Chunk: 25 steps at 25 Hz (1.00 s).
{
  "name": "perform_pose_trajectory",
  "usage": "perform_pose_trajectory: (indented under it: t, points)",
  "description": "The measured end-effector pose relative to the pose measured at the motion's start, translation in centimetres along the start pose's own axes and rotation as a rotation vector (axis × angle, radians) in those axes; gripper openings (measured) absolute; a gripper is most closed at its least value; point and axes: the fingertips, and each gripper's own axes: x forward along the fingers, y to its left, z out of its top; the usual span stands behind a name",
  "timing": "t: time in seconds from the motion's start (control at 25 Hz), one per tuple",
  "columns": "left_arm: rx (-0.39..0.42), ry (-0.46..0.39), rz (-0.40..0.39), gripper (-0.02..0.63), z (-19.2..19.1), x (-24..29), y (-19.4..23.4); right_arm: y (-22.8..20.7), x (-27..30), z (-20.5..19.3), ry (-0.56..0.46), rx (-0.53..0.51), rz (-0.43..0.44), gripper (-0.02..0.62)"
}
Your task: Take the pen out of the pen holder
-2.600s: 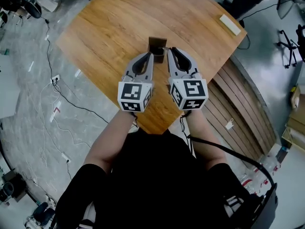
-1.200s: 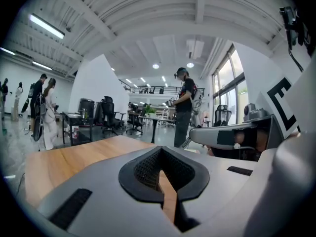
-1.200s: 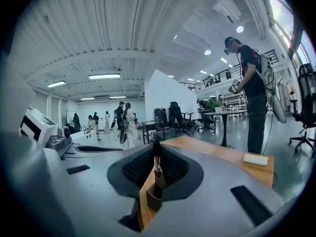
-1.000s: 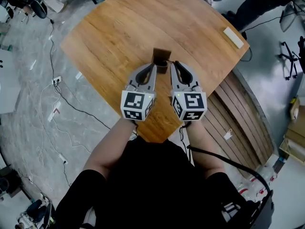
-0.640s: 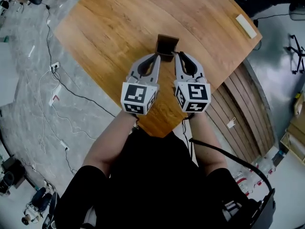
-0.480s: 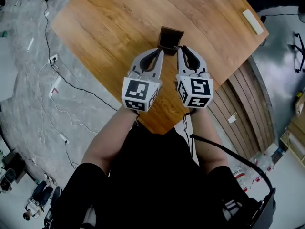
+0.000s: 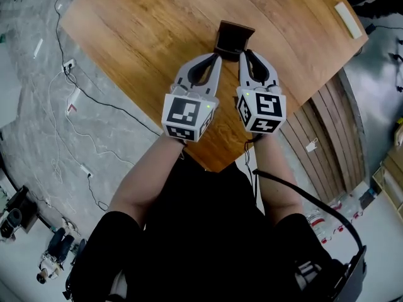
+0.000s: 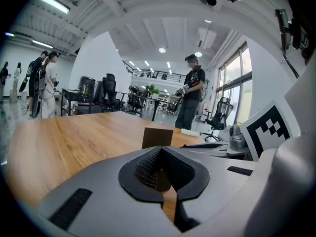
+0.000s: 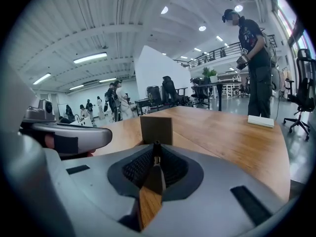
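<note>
A dark brown box-shaped pen holder stands upright on the wooden table. Both grippers lie side by side just in front of it, tips close to its near face. The left gripper is shut with nothing between its jaws. The right gripper is shut too. In the right gripper view a thin dark pen with a small metal bit shows pinched at the right gripper's closed tips, the holder just behind. The left gripper view shows the holder beyond the left gripper's closed tips.
A white block lies near the table's far right edge. The table's near edge runs just under my forearms. Cables trail on the floor at left. A person stands beyond the table; office chairs and desks fill the background.
The head camera has tilted, so table, holder and grippers sit higher in the frame. Both grippers stay shut and close to the holder's near side.
</note>
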Motion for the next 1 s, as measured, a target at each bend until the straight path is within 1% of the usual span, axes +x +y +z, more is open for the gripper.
perform_pose_trajectory:
  t: [0.32,0.56,0.76,1.0]
  points:
    - [-0.012,0.007,0.002,0.000,-0.6,-0.2,0.0,0.0,0.4,-0.7,0.014,0.010,-0.026,0.041]
    - [0.005,-0.010,0.002,0.000,0.4,-0.7,-0.2,0.0,-0.3,0.4,-0.009,0.015,-0.027,0.041]
    - [0.037,-0.056,-0.004,0.000,3.7,-1.9,-1.4,0.5,-2.6,3.4,-0.058,-0.003,-0.029,0.041]
    - [0.092,-0.155,-0.011,0.000,9.5,-4.8,-4.2,1.7,-8.0,9.8,-0.192,-0.050,-0.006,0.035]
